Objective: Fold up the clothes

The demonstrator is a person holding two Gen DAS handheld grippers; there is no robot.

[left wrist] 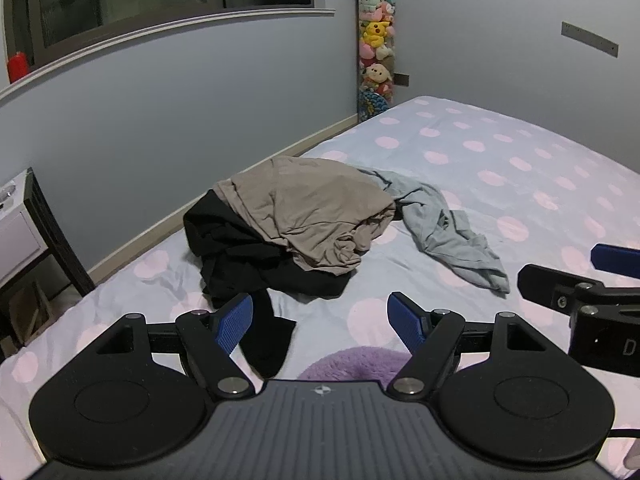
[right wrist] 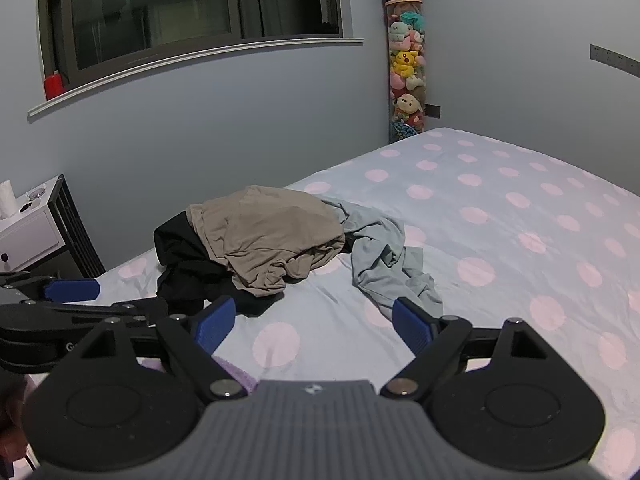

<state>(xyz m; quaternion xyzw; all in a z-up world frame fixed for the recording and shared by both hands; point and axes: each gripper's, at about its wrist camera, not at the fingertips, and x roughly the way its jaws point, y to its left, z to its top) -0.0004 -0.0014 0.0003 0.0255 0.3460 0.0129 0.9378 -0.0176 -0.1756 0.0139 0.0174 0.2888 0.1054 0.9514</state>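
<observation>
nightstand point(right wrist: 28, 236): a white and dark unit is seen at the far left, beside the bed, against the wall.
window point(right wrist: 192, 12): a dark pane is set in the grey wall above a pale sill; a red object point(right wrist: 54, 85) is stood on the sill's left end.
black garment point(left wrist: 240, 256): it is heaped at the left of the pile on the bed, partly covered by the tan one; one dark strip is trailed toward the left gripper.
left gripper point(left wrist: 320, 324): it is held above the bed near the pile; its blue pads point(left wrist: 234, 324) are spread wide apart and nothing is held between them.
purple fuzzy item point(left wrist: 352, 364): it is seen just below the left gripper, on the sheet; what it is cannot be told.
tan garment point(left wrist: 304, 212): it is crumpled on top of the pile, over the black one and touching the grey one.
grey garment point(left wrist: 444, 232): it is strewn to the right of the tan one, unfolded, on the sheet.
right gripper point(right wrist: 314, 326): it is held over the dotted sheet, just beside the left gripper; its fingers are spread wide with nothing between them.
bed point(right wrist: 520, 208): it is covered by a pale sheet with pink dots.
toy column point(right wrist: 406, 76): a clear tube of plush toys is stood in the corner, with a panda on top.
</observation>
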